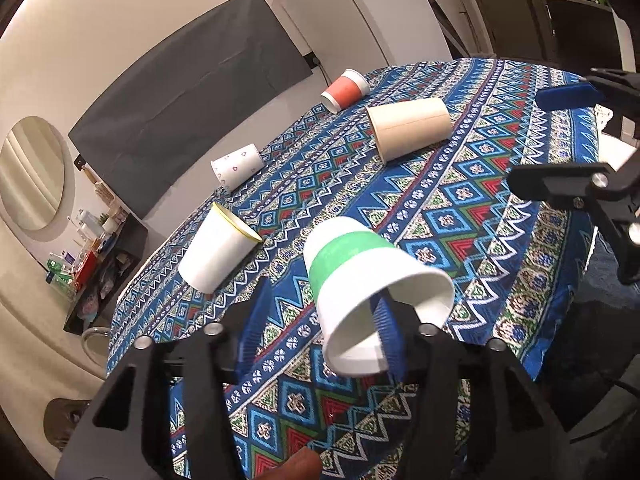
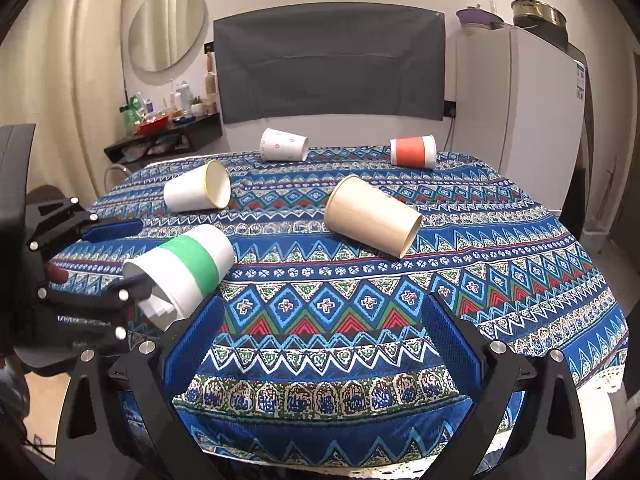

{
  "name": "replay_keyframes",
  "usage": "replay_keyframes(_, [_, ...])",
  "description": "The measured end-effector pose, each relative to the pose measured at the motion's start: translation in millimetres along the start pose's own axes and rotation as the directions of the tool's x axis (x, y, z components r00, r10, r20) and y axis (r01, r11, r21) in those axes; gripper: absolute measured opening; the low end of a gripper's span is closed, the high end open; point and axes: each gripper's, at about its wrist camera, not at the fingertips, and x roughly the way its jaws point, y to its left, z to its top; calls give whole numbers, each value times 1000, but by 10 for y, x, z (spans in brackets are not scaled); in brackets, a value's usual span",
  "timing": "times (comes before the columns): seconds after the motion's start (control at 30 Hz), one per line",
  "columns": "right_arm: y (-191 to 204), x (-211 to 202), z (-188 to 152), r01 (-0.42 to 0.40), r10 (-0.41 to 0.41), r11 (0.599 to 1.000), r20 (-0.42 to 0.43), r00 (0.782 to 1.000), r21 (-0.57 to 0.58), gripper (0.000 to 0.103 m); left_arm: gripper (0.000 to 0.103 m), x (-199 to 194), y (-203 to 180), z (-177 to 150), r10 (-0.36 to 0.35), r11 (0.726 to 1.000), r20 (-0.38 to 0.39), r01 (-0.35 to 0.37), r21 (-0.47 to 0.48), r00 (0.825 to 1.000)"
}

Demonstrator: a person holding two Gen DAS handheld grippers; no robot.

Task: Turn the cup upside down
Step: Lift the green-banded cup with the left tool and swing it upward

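The left gripper (image 1: pixel 320 332) stands wide apart, one blue ribbed finger (image 1: pixel 387 334) reaching inside the mouth of the white paper cup with a green band (image 1: pixel 360 280), the other finger out to the cup's left and clear of it — nothing is pinched. The cup lies tilted on its side, open mouth toward the fingers, base pointing away; from the right wrist view it sits at the near left edge of the patterned blue tablecloth (image 2: pixel 360 280), and whether its wall rests on the cloth cannot be told. The right gripper (image 2: pixel 320 344) is also spread wide and holds nothing, hovering over the cloth's near edge, well apart from the cup. Beyond the fingers four more paper cups lie on their sides: a tan one (image 2: pixel 372 216), a white one with a yellow rim (image 2: pixel 196 192), a white one with small hearts (image 2: pixel 284 145) and an orange-banded one (image 2: pixel 414 151).
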Motion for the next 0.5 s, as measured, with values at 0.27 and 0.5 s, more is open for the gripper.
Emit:
replay_keyframes(0.27, [43, -13, 1, 12, -12, 1000, 0, 1000, -20, 95, 91, -100, -28, -148, -14, 1000, -1, 14, -27, 1000])
replay_keyframes(0.5, [128, -33, 57, 38, -38, 998, 0, 999, -57, 95, 97, -234, 63, -300, -33, 995, 11, 34, -91, 999])
